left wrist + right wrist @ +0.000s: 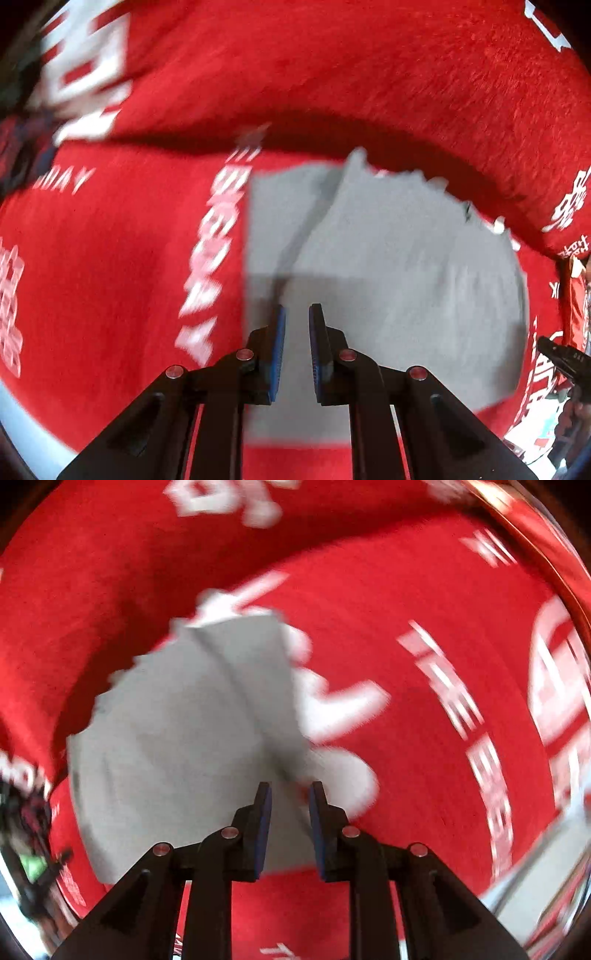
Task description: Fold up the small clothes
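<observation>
A small grey garment (388,266) lies flat on a red cloth with white lettering (110,258); its far edge is scalloped and a fold ridge runs along it. My left gripper (296,314) hovers over the garment's near left part, fingers slightly apart with nothing between them. In the right wrist view the same grey garment (177,746) lies ahead and left, and my right gripper (290,792) is open over its near right corner, also holding nothing. Both views are motion-blurred.
The red cloth (424,720) covers the whole work surface and rises in a bulging fold (369,74) behind the garment. The other gripper's black tip (565,358) shows at the right edge of the left wrist view. Clutter sits at the far left (26,830).
</observation>
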Demonstrator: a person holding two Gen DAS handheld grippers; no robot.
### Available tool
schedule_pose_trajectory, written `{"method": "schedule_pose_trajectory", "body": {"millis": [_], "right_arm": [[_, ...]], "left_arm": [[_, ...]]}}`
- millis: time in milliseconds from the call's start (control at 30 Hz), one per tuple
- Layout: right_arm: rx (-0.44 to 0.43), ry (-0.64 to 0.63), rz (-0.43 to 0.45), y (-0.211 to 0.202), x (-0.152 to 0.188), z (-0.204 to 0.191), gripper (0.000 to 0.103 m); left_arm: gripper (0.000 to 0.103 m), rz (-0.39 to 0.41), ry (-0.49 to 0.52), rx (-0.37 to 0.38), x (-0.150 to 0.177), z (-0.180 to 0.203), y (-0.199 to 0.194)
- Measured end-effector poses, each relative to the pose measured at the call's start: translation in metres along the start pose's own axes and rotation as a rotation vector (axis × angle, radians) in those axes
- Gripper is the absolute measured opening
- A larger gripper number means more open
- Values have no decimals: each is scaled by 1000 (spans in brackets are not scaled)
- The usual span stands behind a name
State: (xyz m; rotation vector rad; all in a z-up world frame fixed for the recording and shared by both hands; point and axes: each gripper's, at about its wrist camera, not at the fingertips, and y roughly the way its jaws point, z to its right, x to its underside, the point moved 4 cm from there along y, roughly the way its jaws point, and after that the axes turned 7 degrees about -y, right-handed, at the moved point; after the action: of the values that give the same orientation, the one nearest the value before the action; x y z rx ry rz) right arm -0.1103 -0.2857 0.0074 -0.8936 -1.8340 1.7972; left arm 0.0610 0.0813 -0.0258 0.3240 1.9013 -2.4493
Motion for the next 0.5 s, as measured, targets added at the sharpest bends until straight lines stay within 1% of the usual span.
{"method": "schedule_pose_trajectory", "body": {"millis": [67,167,233,267,300,333,400,500], "right_arm": [[-35,-38,7,14,-22,-22,21],[-71,-59,0,38,-44,-47,21],[-90,-65,-13,53,-52,-55,21],[-94,-66,-17,57,-53,-57,21],[-95,-65,-27,66,-55,-60,21],[-91,-62,-30,70,-55,-59,21],[-111,-42,-20,74,-57,-54,20],[-114,-37,-6,67,-58,-47,19]], "left_arm": [[15,14,0,35,-23,21,18],[15,-4,-23,89,-46,38,39],[15,-11,-8,78,-52,44,54],[15,-15,3,51,-54,46,63],[15,-24,5,18,-55,42,72],[15,-30,-2,13,-56,39,77],[15,-27,-51,57,-59,26,78],[15,-39,-74,67,-61,16,72]]}}
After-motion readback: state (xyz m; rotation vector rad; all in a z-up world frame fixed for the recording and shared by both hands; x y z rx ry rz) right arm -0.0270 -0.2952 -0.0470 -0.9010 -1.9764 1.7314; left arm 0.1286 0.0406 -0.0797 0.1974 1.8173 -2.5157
